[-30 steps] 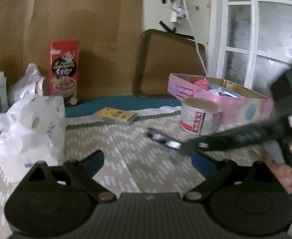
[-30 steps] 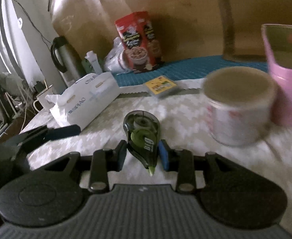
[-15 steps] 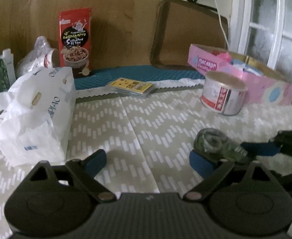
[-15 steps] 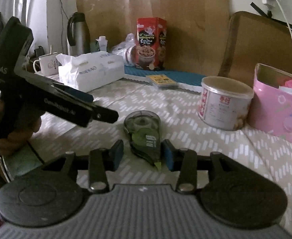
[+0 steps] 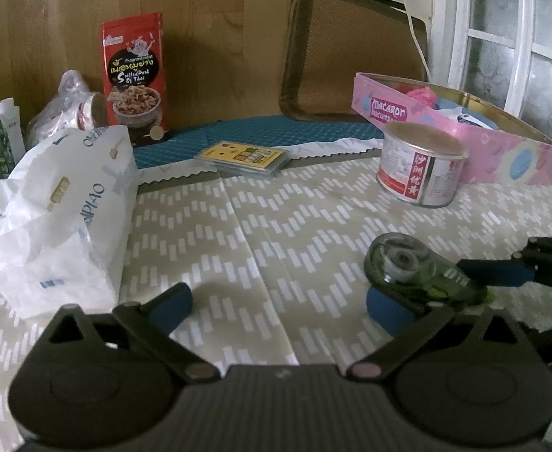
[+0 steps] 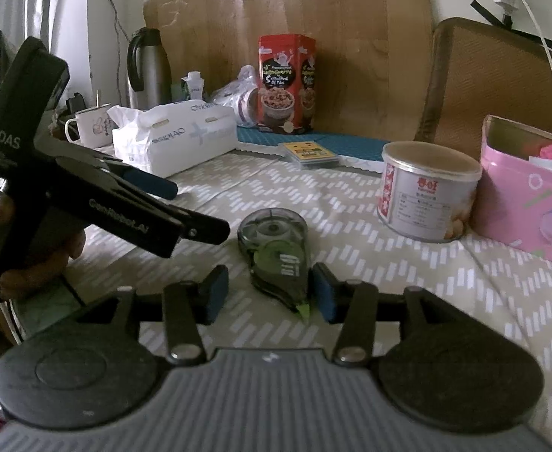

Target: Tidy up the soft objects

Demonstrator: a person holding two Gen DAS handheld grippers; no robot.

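Note:
A green correction tape dispenser [image 6: 276,248] lies on the patterned tablecloth [image 5: 261,226]. My right gripper [image 6: 266,293] is open around it, with a gap on the left side and the right pad close to its tip. The dispenser also shows in the left wrist view [image 5: 419,275], beside the right gripper's fingers [image 5: 498,271]. My left gripper [image 5: 276,305] is open and empty, low over the cloth, with its right pad near the dispenser. A white soft tissue pack [image 5: 61,211] lies at the left and also shows in the right wrist view [image 6: 178,139].
A pink biscuit tin [image 5: 464,139] holding soft items stands at the back right, a round can [image 5: 423,165] in front of it. A card pack [image 5: 246,156], a red snack box [image 5: 134,75], a thermos [image 6: 148,64] and a mug [image 6: 87,126] stand further back.
The right gripper has opened wider around the dispenser, which now rests on the cloth. The left gripper has shifted slightly closer.

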